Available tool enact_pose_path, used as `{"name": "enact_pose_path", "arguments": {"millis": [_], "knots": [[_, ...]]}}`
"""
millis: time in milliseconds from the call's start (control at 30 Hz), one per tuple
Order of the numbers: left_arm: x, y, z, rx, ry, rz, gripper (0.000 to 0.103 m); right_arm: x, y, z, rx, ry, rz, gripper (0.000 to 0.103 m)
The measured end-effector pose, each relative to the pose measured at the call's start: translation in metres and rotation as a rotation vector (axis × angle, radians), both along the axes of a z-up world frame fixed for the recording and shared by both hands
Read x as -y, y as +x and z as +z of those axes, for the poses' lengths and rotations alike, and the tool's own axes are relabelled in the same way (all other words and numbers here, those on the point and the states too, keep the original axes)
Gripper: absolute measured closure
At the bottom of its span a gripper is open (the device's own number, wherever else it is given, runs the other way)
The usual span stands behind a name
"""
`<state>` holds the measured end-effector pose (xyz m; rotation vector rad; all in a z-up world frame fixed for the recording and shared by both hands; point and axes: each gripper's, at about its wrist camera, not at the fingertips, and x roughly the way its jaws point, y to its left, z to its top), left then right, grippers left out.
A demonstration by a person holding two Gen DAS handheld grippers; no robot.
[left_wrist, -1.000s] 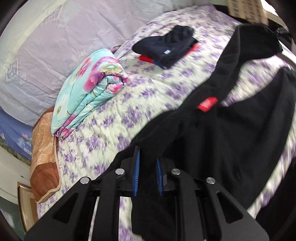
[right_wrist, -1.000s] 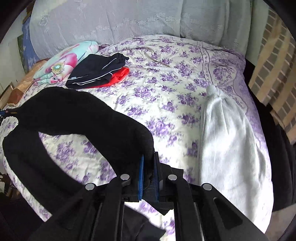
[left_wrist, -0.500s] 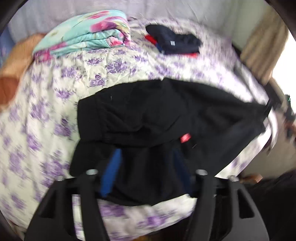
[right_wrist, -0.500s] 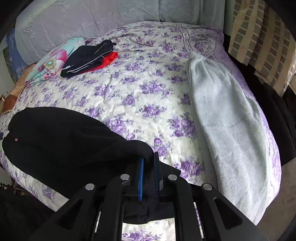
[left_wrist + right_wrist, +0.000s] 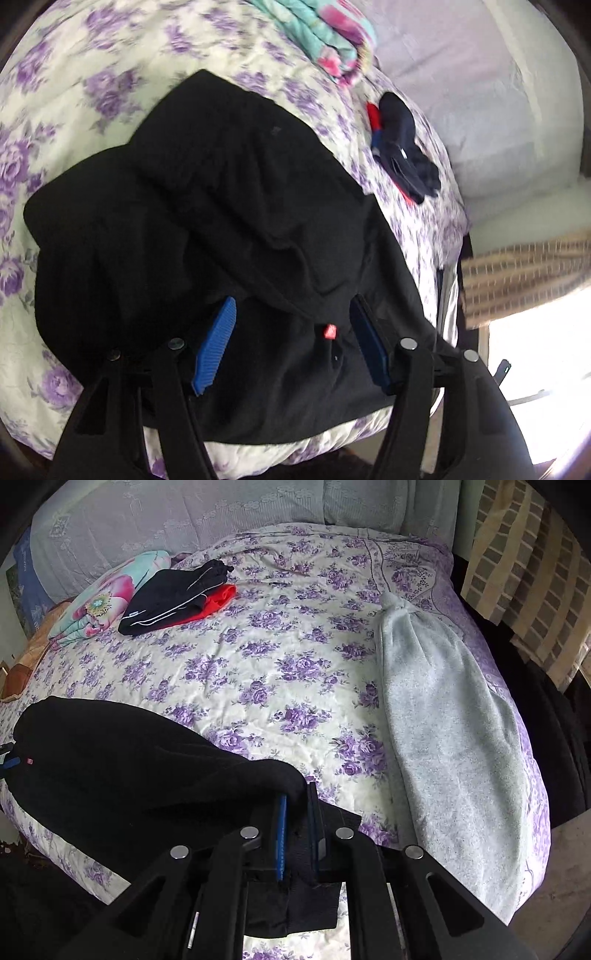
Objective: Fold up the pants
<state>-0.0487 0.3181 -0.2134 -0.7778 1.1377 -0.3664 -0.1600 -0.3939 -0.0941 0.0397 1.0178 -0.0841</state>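
Observation:
The black pants (image 5: 221,203) lie bunched and doubled over on the purple-flowered bedspread (image 5: 74,92), near the bed's edge, with a small red label (image 5: 330,331) showing. My left gripper (image 5: 291,302) hovers over them, open, its blue pads wide apart with the label between them and not pressing on the cloth. In the right wrist view the pants (image 5: 129,760) stretch from the left edge to my right gripper (image 5: 295,794), which is shut on one end of them; a flap of black cloth hangs below its fingers.
A folded floral quilt (image 5: 99,602) and a stack of dark and red folded clothes (image 5: 177,598) sit at the bed's far side. A pale grey garment (image 5: 443,738) lies along the right side. A brick-patterned curtain (image 5: 535,572) hangs beyond the bed.
My left gripper let go of the pants, opened wide, rolled and sank toward the bed. The lifted pants now lie on the bedspread. The right gripper kept its grip and shifted slightly.

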Motion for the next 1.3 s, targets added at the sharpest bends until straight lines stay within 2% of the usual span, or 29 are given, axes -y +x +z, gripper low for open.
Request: {"name": "enact_pose_path", "arguments": {"millis": [167,300,400,533,633,700,733,767,900,933,1000,1033,1067,1167,1300], "knots": [[-0.008,0.013,-0.001,-0.014,-0.008,0.064,0.041,0.005,-0.002,-0.006,-0.021,0.015,-0.011,0.093],[-0.012,0.021,0.008,-0.012,0.014,0.083,0.041,0.008,-0.002,-0.011,-0.043,0.018,-0.008,0.093],[-0.017,0.025,0.019,0.021,0.100,0.089,0.041,0.011,-0.004,-0.012,-0.041,0.029,-0.005,0.092],[-0.024,0.046,0.009,-0.028,0.087,0.133,0.041,0.016,0.001,-0.018,-0.051,0.037,-0.013,0.092],[-0.011,0.054,0.014,-0.012,0.153,0.111,0.043,0.015,0.005,-0.021,-0.058,0.035,-0.010,0.092],[-0.007,0.053,0.021,0.018,0.173,0.103,0.061,0.016,0.007,-0.021,-0.059,0.041,-0.006,0.092],[-0.007,0.053,0.024,0.025,0.176,0.104,0.085,0.017,0.007,-0.020,-0.058,0.041,-0.005,0.092],[-0.009,0.052,0.025,0.024,0.171,0.111,0.093,0.018,0.007,-0.020,-0.057,0.044,-0.005,0.092],[-0.017,0.045,0.028,0.016,0.131,0.120,0.094,0.018,0.008,-0.022,-0.053,0.053,-0.007,0.092],[-0.018,0.043,0.026,0.001,0.101,0.110,0.091,0.018,0.008,-0.022,-0.052,0.052,-0.005,0.092],[-0.022,0.032,0.023,-0.022,0.088,0.118,0.065,0.020,0.008,-0.021,-0.051,0.053,-0.005,0.092],[-0.024,0.025,0.022,-0.021,0.091,0.135,0.042,0.020,0.008,-0.021,-0.050,0.054,-0.004,0.092],[-0.029,0.014,0.022,-0.004,0.088,0.161,0.038,0.020,0.008,-0.021,-0.047,0.059,-0.006,0.092],[-0.036,-0.004,0.014,0.000,0.032,0.193,0.037,0.020,0.007,-0.021,-0.044,0.071,-0.014,0.092],[-0.036,-0.004,-0.002,-0.019,-0.019,0.213,0.037,0.021,0.007,-0.021,-0.048,0.064,-0.011,0.092]]}}
